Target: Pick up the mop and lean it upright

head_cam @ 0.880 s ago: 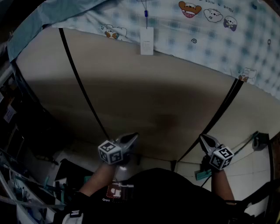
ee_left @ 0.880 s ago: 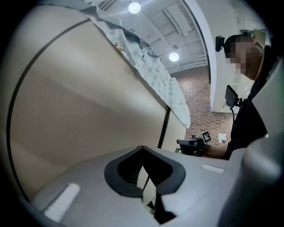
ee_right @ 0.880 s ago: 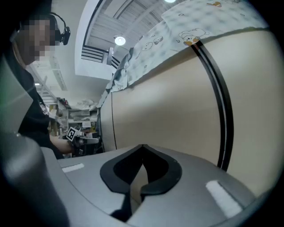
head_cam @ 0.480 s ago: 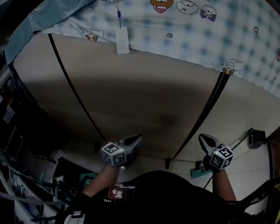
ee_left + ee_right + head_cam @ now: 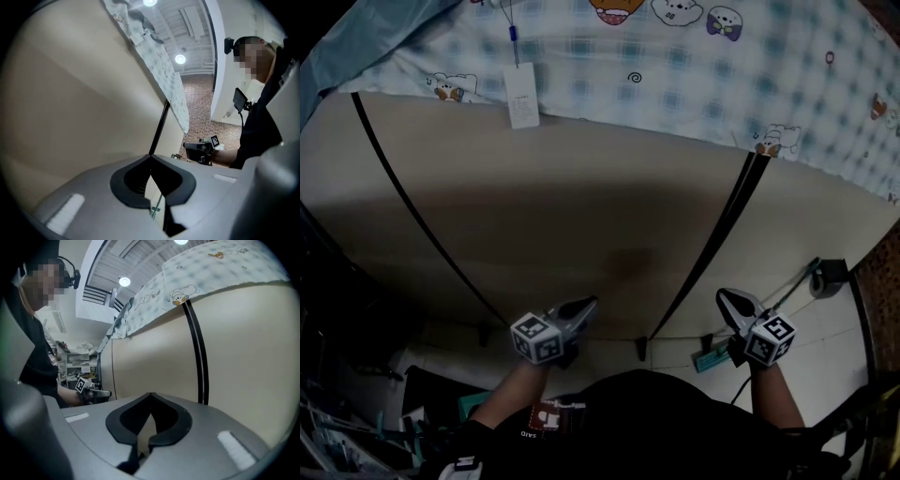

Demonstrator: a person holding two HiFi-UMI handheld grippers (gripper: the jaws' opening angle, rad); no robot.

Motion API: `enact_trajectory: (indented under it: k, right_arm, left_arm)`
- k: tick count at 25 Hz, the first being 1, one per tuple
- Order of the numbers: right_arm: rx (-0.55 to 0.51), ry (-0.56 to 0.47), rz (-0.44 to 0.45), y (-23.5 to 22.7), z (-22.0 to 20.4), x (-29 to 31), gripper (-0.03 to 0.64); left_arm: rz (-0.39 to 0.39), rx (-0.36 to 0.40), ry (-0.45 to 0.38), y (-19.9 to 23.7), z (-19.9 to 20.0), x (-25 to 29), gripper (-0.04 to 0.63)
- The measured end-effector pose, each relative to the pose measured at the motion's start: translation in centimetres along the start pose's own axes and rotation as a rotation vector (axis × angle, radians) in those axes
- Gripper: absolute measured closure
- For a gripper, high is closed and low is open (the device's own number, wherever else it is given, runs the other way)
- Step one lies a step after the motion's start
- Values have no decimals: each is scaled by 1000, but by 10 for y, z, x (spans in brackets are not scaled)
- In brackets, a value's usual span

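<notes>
In the head view a teal mop head (image 5: 707,360) lies on the pale floor at the foot of a beige panel (image 5: 581,216). Its thin handle (image 5: 787,292) runs up and right towards a dark block (image 5: 832,277). My right gripper (image 5: 722,294) hangs just left of and above the mop head, shut and empty. My left gripper (image 5: 589,302) is further left against the panel's lower edge, also shut with nothing in it. In the left gripper view the jaws (image 5: 151,157) meet at the tips, and a thin green strip (image 5: 157,206) shows below them. The right gripper's jaws (image 5: 151,393) are closed too.
A checked cloth with cartoon prints (image 5: 694,66) drapes over the panel's top, with a white tag (image 5: 523,108) hanging from it. Black bars (image 5: 712,244) run down the panel. Cluttered shelves and wires (image 5: 356,422) stand at the lower left. Brick-patterned floor (image 5: 877,281) lies at the right.
The head view has swung to the right: the tag and the black bars have slid left in the picture. Both grippers stay shut and keep about the same places.
</notes>
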State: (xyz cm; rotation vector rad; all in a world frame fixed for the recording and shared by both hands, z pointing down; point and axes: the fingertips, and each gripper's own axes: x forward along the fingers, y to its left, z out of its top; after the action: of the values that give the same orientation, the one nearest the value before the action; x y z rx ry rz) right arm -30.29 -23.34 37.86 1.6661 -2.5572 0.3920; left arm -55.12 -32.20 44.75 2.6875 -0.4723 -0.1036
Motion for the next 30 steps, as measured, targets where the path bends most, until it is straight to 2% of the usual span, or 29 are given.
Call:
enact_trajectory:
  k: [4,7,11,14,17,22,26,30]
  right_arm:
    - [13,5,-32,-18,-1,-10,603]
    - [16,-5,-23,-34,-5,-28,603]
    - [37,-13,7,-69,-6,-61,603]
    - [15,-4,64,-101,-4,-90,603]
    - [-17,20,120,-138,-7,-123,601]
    - [-34,48,166,-189,-8,-160,602]
    - [-49,41,182,-207,-2,-172,603]
    - [-68,39,168,-210,5,-172,603]
  left_arm:
    - [-29,-11,-1,-6,-2,23,595]
    - [-36,2,24,-23,-13,39,594]
    - [9,18,17,-52,-27,68,594]
    - [58,30,-14,-82,-36,102,594]
    - [95,3,-45,-122,-50,142,594]
    - [112,-16,-53,-180,-75,193,594]
    - [125,-11,-52,-194,-82,208,595]
    - [117,-8,-59,-189,-80,214,594]
